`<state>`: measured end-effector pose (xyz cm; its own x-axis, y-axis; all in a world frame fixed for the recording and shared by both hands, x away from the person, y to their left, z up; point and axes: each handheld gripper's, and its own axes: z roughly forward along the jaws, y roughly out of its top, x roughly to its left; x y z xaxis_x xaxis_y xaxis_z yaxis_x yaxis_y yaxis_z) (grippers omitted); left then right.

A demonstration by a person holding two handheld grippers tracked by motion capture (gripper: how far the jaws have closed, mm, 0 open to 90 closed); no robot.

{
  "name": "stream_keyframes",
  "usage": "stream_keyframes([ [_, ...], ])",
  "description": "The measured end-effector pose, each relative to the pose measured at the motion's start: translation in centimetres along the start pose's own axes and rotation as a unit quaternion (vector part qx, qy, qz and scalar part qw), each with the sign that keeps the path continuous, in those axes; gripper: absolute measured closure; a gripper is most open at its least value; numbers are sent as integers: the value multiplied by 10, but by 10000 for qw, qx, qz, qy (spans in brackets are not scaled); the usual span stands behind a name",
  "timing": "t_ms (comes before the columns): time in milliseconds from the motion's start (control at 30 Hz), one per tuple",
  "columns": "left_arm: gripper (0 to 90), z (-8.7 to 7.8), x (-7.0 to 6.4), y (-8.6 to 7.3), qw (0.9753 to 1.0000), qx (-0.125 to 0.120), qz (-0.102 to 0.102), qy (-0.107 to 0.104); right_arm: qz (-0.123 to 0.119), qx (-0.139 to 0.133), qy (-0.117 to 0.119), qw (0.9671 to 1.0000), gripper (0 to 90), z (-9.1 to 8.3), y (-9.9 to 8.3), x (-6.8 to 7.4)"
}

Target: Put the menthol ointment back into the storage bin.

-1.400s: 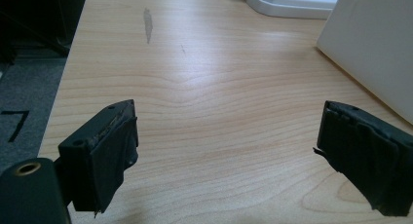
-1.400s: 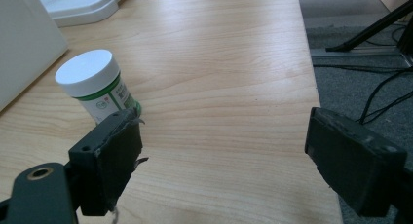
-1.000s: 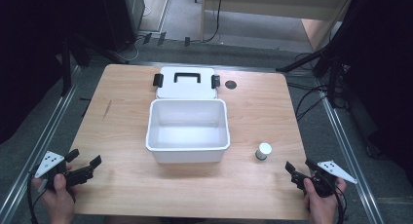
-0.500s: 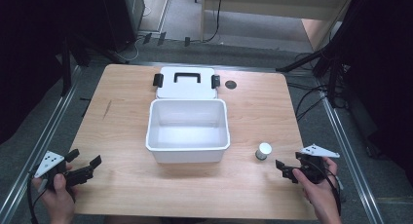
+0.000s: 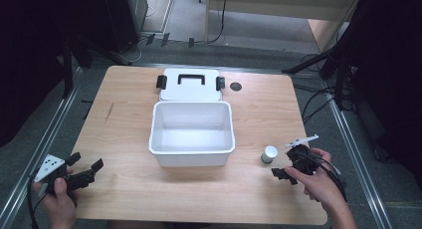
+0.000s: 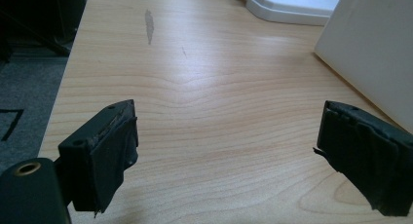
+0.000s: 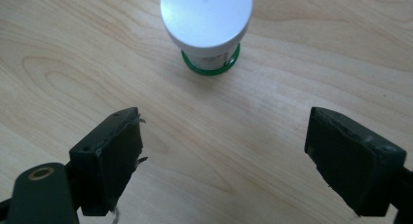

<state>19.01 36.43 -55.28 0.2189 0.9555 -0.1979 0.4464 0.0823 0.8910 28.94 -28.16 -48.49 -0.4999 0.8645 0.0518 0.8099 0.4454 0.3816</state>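
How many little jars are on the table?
1. The small jar with a silver cap stands on the table, right of the white box, just ahead of the open right gripper.

Wooden table (image 5: 129, 119), white bin (image 5: 191, 133), lid (image 5: 189, 84), small capped jar (image 5: 269, 154)

One bin (image 5: 191, 134), one lid (image 5: 190, 84), one jar (image 5: 269, 154), two grippers (image 5: 84, 172).
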Motion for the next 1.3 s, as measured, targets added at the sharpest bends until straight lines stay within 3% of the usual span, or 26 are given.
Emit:
stream_keyframes([
  [167, 86, 0, 0, 0, 10000, 3, -27, 13, -180, 651, -3, 9977, 153, 1, 15, 7],
  [533, 86, 0, 1, 0, 10000, 5, -38, -14, -176, 1093, -143, 9937, 179, 3, 44, 20],
  [833, 86, 0, 1, 0, 10000, 6, -46, -9, 52, 1283, -319, 9912, 221, 11, 63, 18],
  [1033, 86, 0, 1, 0, 10000, 2, -48, -10, 76, 1305, -332, 9909, 253, 17, 70, 19],
  [1300, 86, 0, 1, 0, 10000, 2, -43, -3, 154, 1335, -426, 9900, 379, 27, 80, 20],
])
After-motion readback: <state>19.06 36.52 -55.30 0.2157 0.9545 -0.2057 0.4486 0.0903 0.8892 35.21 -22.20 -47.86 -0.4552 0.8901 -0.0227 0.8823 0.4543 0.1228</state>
